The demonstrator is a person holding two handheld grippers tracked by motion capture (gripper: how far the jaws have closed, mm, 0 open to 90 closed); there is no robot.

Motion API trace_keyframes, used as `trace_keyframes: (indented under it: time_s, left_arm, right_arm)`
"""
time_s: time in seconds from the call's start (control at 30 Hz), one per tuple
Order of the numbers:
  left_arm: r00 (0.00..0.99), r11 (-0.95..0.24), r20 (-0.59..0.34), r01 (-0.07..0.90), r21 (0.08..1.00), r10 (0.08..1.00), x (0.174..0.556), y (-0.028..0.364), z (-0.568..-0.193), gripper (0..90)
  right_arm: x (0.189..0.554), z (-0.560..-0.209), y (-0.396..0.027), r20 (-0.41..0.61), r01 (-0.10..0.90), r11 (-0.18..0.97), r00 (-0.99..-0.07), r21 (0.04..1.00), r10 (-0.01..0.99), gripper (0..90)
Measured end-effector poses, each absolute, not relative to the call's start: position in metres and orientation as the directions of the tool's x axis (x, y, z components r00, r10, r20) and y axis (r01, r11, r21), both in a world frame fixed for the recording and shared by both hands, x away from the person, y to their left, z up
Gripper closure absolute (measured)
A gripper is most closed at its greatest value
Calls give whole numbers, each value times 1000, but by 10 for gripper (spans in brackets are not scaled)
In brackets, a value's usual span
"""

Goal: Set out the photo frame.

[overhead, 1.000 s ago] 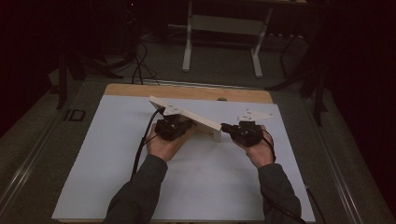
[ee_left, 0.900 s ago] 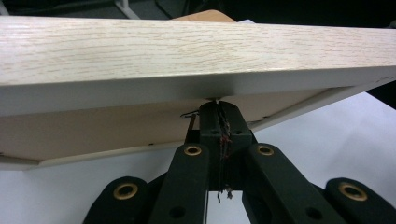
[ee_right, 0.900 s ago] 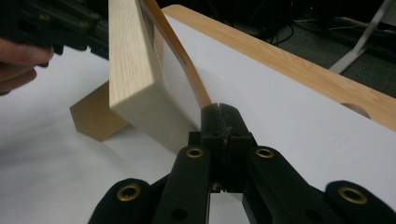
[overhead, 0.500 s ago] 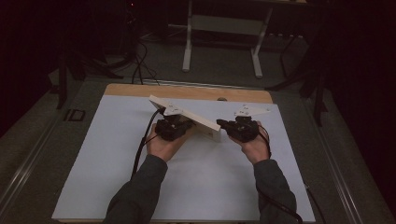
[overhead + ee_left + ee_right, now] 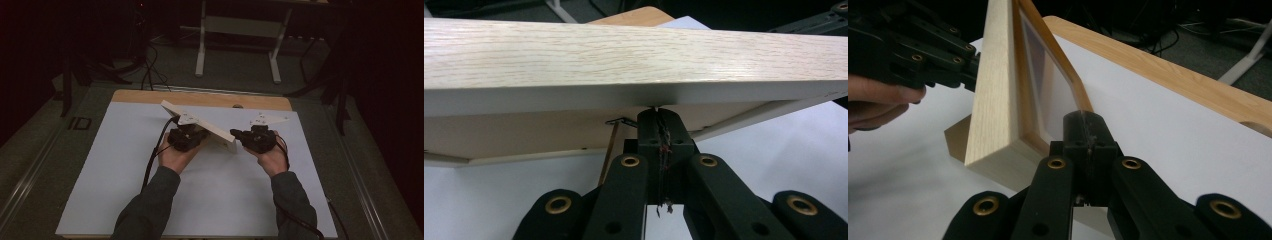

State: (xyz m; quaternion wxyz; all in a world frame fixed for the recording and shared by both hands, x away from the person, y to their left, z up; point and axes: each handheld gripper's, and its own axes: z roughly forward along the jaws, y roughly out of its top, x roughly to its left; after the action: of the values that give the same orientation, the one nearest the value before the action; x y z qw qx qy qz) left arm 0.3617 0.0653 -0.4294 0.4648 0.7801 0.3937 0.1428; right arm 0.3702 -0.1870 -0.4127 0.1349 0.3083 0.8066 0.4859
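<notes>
Item: pale wooden picture frame (image 5: 207,127), rectangular, light oak grain, standing tilted on edge on the white-covered tabletop (image 5: 100,190), toward its far middle.

Your left tongs (image 5: 192,136) are sitting fully closed against the frame's back; in the left gripper view (image 5: 658,115) their tips are meeting the frame's lower edge.

Your right tongs (image 5: 235,133) are lying closed too, their tip (image 5: 1083,122) resting just beside the frame's near corner (image 5: 998,120), at its inner face.
</notes>
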Motion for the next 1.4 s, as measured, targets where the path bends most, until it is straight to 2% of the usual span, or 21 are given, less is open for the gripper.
trace_keyframes:
  time_s: [1.4]
  left_arm:
    - [725, -315, -114, 428, 847, 679, 355, 58, -421, 900]
  right_arm:
    - [353, -408, -176, 83, 311, 359, -845, 880, 528, 900]
